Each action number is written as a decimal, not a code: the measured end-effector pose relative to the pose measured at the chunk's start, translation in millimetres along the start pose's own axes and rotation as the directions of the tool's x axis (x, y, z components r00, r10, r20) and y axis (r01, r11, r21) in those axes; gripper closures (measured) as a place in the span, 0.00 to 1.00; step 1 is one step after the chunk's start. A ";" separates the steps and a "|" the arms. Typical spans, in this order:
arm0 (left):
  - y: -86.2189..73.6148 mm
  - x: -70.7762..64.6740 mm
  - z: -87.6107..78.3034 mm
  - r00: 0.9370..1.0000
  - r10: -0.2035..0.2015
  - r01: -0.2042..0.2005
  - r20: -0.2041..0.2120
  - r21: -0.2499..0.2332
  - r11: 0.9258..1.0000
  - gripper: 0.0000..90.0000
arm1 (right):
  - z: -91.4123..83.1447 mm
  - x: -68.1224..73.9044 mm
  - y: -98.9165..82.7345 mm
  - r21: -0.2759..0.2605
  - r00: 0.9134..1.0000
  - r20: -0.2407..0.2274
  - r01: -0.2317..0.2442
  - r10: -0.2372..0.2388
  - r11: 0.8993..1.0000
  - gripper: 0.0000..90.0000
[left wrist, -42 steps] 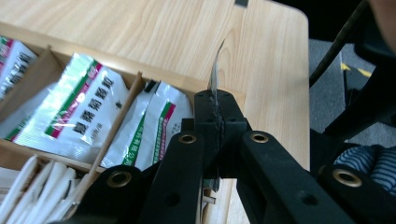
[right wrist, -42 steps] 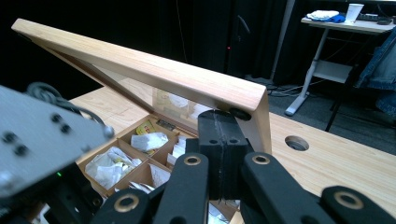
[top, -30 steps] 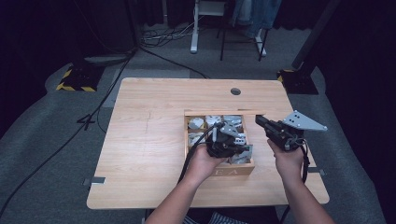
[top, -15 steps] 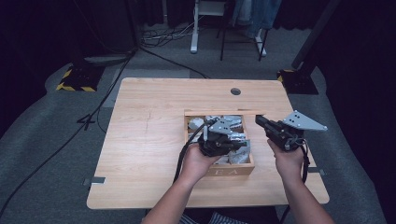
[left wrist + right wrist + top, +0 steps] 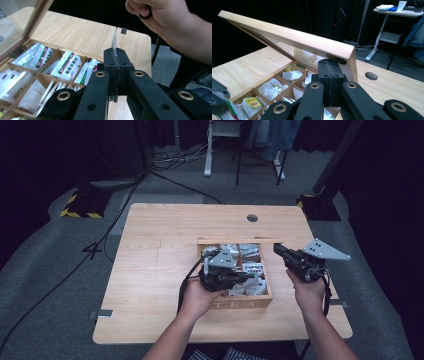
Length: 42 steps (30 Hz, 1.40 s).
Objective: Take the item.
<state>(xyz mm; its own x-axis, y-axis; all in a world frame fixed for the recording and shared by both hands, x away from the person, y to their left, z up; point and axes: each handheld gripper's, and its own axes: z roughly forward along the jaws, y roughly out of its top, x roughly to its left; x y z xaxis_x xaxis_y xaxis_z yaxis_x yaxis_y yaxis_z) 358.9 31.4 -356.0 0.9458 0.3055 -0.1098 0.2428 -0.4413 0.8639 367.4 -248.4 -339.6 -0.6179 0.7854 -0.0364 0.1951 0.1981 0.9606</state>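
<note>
The counter (image 5: 150, 270) is pale wood with fine grain. The tea box (image 5: 245, 301), low at the centre of the high view, is a warmer light wood with faint lettering on its front wall. In the left gripper view, the sachets (image 5: 68, 66) at centre left are white with green and red printing and dark lettering. A yellow tag (image 5: 253, 102) with a red mark lies lower left in the right gripper view. Both grippers (image 5: 227, 275) (image 5: 300, 262) are black with brass-coloured rivets and grey plates. Striped yellow-and-black tape (image 5: 80, 212) marks the stand at upper left on the grey floor (image 5: 50, 280).
</note>
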 end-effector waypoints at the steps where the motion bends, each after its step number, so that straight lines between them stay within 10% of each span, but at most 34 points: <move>1: -1.2 0.0 -2.6 1.000 -0.003 0.003 0.002 -0.004 1.000 0.99 | -0.1 0.1 0.0 0.000 1.000 0.000 0.001 -0.001 1.000 1.00; 42: -46.7 10.0 -106.0 0.985 -0.046 0.041 -0.164 -0.034 0.999 0.99 | -2.2 0.7 -1.3 0.008 1.000 -0.003 0.005 -0.005 1.000 1.00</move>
<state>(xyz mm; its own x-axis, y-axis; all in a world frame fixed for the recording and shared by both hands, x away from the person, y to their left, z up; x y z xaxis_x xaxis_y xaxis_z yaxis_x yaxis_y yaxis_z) 334.2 144.4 -345.3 0.8854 0.4600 -0.0671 0.2738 -0.3994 0.8749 365.0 -249.4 -340.2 -0.6209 0.7829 -0.0402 0.1981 0.2063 0.9582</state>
